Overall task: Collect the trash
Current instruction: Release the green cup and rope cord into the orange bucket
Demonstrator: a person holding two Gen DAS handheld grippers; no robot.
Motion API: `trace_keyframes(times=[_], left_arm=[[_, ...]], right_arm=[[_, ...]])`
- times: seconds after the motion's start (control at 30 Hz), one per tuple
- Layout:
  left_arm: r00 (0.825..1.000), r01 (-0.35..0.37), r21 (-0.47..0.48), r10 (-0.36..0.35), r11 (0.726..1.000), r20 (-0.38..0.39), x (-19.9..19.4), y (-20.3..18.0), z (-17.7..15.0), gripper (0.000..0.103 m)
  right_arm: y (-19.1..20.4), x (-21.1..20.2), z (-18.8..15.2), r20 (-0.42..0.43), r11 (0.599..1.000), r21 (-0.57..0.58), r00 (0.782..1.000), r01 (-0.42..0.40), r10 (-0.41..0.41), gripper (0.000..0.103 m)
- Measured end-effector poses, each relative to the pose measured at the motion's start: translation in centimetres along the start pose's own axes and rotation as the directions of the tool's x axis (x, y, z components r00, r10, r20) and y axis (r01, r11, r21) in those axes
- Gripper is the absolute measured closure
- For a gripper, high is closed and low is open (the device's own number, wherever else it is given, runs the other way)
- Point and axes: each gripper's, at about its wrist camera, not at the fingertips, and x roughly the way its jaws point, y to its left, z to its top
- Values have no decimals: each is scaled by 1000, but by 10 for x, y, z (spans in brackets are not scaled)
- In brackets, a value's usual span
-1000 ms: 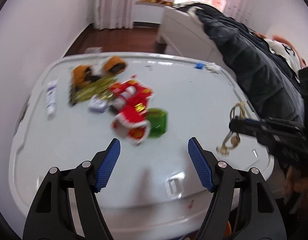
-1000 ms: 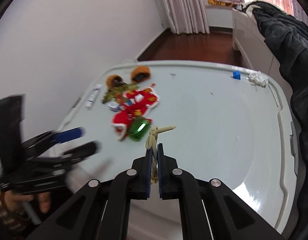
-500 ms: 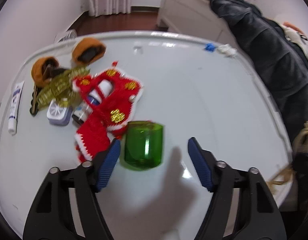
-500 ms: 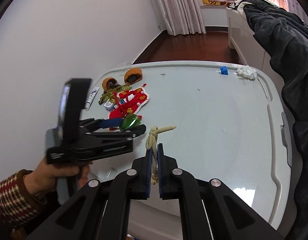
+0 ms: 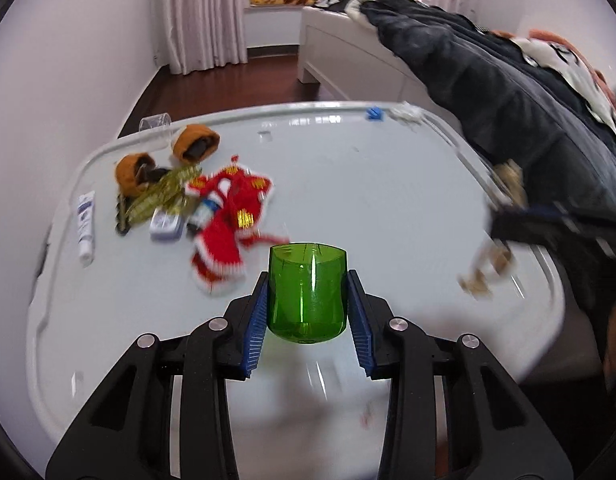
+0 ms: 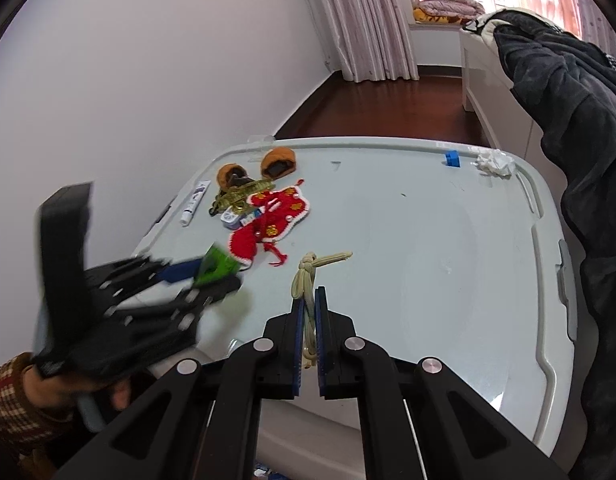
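Pale counter (image 5: 387, 216) carried clutter; the left hand-held gripper (image 5: 308, 312) was closing, a green cup (image 5: 306, 294) between its pads, seemingly touching. The right hand-held gripper (image 6: 309, 332) stayed clamped on a knotted rope (image 6: 308, 276).

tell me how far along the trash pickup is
Nothing shows as binned yet; no bin is in view. In hand: the right gripper is shut on a beige knotted cord, and the left gripper is closing around a green plastic cup. Left on the table: crumpled tissue and a blue piece.
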Motion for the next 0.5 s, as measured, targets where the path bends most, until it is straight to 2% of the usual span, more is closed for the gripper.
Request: trace_keyframes(times=[0.17, 0.23, 0.33, 0.5], left_arm=[[997, 8, 13, -7, 1000, -81, -35, -12, -57, 67], [993, 14, 9, -13, 1000, -118, -42, -17, -80, 67], [980, 24, 15, -21, 1000, -199, -45, -26, -122, 67], [953, 13, 60, 6, 998, -303, -35, -38, -170, 67]], right_arm=[[24, -10, -29, -3, 1000, 6, 1000, -25, 25, 98], [35, -13, -56, -30, 999, 30, 999, -44, 45, 98], [50, -13, -103, -96, 996, 68, 993, -60, 66, 98], [60, -1, -183, -240, 984, 175, 967, -44, 86, 98]])
